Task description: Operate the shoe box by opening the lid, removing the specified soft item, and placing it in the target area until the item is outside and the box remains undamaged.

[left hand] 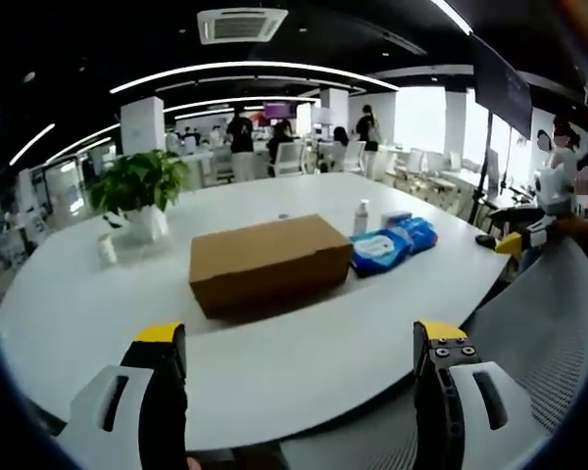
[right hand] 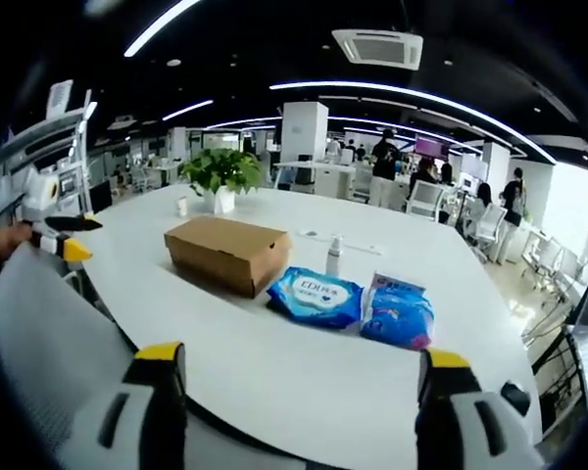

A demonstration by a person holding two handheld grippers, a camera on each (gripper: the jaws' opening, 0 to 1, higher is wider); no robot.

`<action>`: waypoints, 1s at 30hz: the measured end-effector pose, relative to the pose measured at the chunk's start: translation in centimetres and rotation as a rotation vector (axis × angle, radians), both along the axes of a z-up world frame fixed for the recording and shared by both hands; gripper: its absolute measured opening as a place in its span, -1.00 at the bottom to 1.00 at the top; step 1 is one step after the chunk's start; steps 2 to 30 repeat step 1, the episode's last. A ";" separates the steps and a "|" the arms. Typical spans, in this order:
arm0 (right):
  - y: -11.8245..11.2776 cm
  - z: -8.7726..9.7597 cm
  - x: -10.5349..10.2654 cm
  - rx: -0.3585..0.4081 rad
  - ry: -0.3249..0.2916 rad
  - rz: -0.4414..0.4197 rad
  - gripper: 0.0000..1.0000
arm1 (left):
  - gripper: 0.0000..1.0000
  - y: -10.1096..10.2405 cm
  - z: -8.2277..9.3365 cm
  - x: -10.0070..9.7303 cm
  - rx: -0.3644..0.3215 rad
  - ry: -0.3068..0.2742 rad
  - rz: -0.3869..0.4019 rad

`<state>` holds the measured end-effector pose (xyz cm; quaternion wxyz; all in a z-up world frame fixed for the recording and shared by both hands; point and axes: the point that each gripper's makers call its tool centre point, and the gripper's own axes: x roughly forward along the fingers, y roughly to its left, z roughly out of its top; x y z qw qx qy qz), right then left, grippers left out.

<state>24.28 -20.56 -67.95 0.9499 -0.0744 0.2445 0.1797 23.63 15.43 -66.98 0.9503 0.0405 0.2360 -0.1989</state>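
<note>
The shoe box [left hand: 268, 262] sits shut on the white table [left hand: 304, 362], in the middle of the left gripper view and up and left of middle in the right gripper view. Both the left gripper [left hand: 301, 343] and the right gripper [right hand: 299, 364] are spread wide, holding nothing, well back from it. I think the best way is to come in slow and lift the lid's front edge gently (cardboard bends easily).

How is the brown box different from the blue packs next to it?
The brown box is cardboard with flat sides and sharp corners; the blue packs look soft and puffy. The brown box is plain, while the blue packs carry white labels and print. The brown box is bigger and taller than the blue packs, which lie low. Both rest on the white table, and neither gripper touches them.
</note>
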 end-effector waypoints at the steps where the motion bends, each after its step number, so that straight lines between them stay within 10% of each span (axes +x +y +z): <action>1: 0.0 0.0 0.0 0.001 0.000 -0.001 0.99 | 1.00 0.0 0.0 0.0 -0.001 0.000 -0.001; 30: 0.0 0.0 0.0 0.001 0.000 -0.001 0.99 | 1.00 0.0 0.0 0.0 -0.001 0.000 -0.001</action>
